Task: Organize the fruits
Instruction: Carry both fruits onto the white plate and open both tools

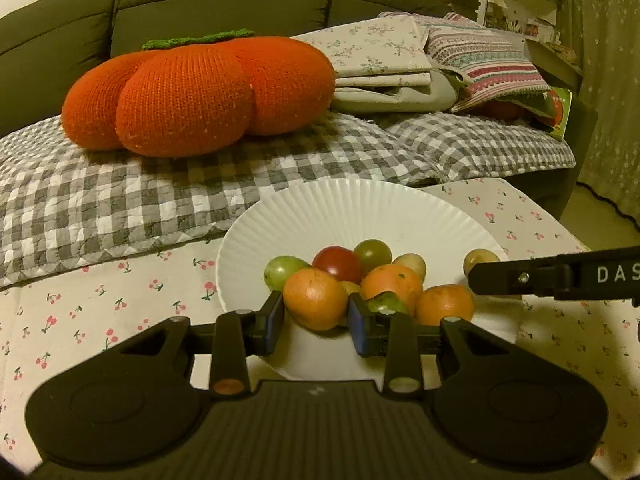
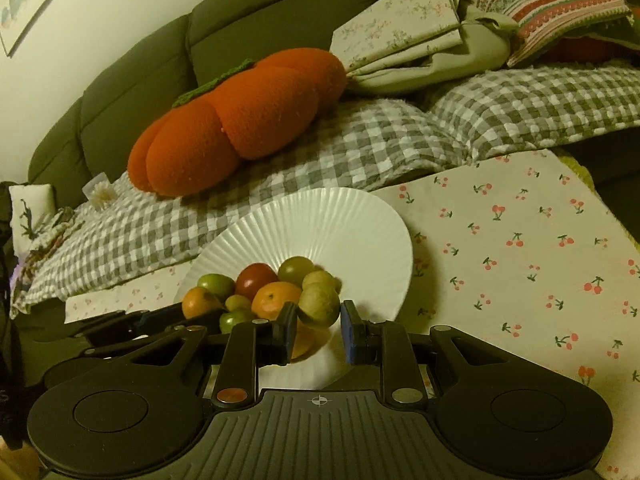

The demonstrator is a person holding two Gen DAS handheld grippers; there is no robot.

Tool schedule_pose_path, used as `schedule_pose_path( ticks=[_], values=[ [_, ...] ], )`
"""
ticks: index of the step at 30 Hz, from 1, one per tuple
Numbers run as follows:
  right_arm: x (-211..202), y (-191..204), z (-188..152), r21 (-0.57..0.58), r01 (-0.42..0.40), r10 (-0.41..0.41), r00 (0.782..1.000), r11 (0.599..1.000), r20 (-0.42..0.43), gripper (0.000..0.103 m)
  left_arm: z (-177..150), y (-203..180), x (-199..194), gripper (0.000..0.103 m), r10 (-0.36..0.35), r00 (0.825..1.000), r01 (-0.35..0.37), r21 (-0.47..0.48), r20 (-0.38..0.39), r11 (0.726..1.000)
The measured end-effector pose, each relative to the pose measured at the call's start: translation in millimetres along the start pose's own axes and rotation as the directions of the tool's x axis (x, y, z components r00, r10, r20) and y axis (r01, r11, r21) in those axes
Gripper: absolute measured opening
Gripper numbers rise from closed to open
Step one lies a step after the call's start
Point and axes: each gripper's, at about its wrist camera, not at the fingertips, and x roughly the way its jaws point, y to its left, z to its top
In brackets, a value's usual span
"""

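Note:
A white fluted plate point(image 1: 360, 208) point(image 2: 340, 216) on the cherry-print cloth holds a heap of small fruits. Among them are a red tomato point(image 1: 336, 266) point(image 2: 256, 280), green ones point(image 1: 372, 254) point(image 2: 296, 270) and oranges point(image 1: 394, 284) point(image 2: 274, 298). My left gripper point(image 1: 316, 316) is shut on an orange fruit point(image 1: 316, 298) point(image 2: 198, 302) at the heap's near left edge. My right gripper point(image 2: 319, 326) is shut on a yellow-green fruit point(image 2: 319, 304) point(image 1: 480, 260) at the heap's right side. In the left wrist view the right gripper point(image 1: 480, 278) comes in as a black bar from the right.
Behind the plate a grey checked quilt point(image 1: 160, 200) covers a dark green sofa point(image 1: 220, 0). A big knitted orange pumpkin cushion point(image 1: 200, 92) point(image 2: 236, 120) lies on it, with folded linens point(image 1: 380, 64) to its right. The cherry-print cloth point(image 2: 520, 260) stretches right of the plate.

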Motion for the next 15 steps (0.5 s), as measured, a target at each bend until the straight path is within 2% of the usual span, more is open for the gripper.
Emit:
schedule_pose_path(
  ticks=[5, 7, 11, 13, 15],
  values=[
    [6, -2, 0, 0.007, -0.008, 0.008, 1.0, 1.0, -0.001, 0.024, 2, 4, -1, 0.036, -0.018, 1.0, 0.018, -0.002, -0.002, 1.0],
    [5, -2, 0, 0.019, -0.015, 0.015, 1.0, 1.0, 0.006, 0.027, 4, 4, -7, 0.048, -0.024, 1.0, 0.024, -0.01, 0.009, 1.0],
    [-1, -4, 4, 0.054, -0.032, 0.031, 0.999, 0.998, 0.017, 0.031, 10, 3, -24, 0.057, -0.026, 0.999, 0.027, -0.019, 0.045, 0.999],
    [-4, -4, 6, 0.063, -0.031, 0.03, 0.999, 0.998, 0.024, 0.031, 14, 5, -33, 0.063, -0.03, 0.998, 0.033, -0.044, 0.056, 0.999],
    [-7, -5, 8, 0.077, -0.032, 0.03, 0.999, 0.997, 0.026, 0.031, 17, 9, -43, 0.065, -0.042, 0.997, 0.048, -0.083, 0.067, 0.995]
  ],
)
